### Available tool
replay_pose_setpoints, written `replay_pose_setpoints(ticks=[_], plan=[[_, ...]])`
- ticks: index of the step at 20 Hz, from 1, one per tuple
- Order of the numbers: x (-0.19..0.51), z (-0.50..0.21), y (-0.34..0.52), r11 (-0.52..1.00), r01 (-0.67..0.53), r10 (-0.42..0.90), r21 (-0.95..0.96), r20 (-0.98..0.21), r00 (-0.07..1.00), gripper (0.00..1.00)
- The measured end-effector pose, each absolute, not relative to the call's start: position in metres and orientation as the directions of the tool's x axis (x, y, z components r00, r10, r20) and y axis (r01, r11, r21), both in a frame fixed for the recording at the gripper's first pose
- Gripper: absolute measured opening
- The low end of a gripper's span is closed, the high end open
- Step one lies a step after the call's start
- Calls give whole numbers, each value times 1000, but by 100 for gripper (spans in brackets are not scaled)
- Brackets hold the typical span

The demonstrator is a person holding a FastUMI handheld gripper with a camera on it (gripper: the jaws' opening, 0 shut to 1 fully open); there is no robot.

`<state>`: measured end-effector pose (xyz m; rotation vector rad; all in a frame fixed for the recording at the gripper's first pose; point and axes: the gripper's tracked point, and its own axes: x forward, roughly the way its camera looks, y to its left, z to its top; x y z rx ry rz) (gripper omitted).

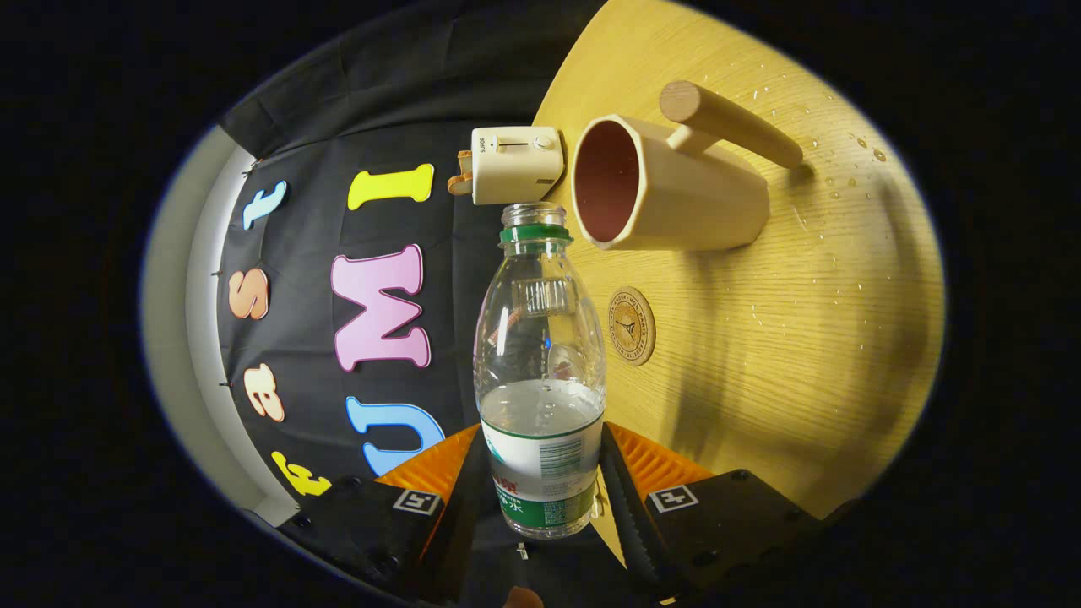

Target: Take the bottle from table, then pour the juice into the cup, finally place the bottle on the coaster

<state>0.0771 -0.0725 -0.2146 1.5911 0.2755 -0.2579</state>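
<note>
**Bottle gripped and tilted toward the cup**

The gripper (542, 481) was seen clamped on the labelled lower part of the water bottle (540, 371), one finger pressed to each side. The bottle (uncapped, roughly a third full) was held between the fingers, its open mouth just short of the rim of the handled cup (676, 190) beyond. The pouring step was judged in hand. Further tilt over the cup was called for next; the coaster (632, 325), ahead beside the bottle, was left waiting.
</note>
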Motion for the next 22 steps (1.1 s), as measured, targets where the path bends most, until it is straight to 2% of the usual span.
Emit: replay_pose_setpoints(ticks=[22], plan=[[82, -209, -79, -223, 339, 31, 914, -341, 939, 74]])
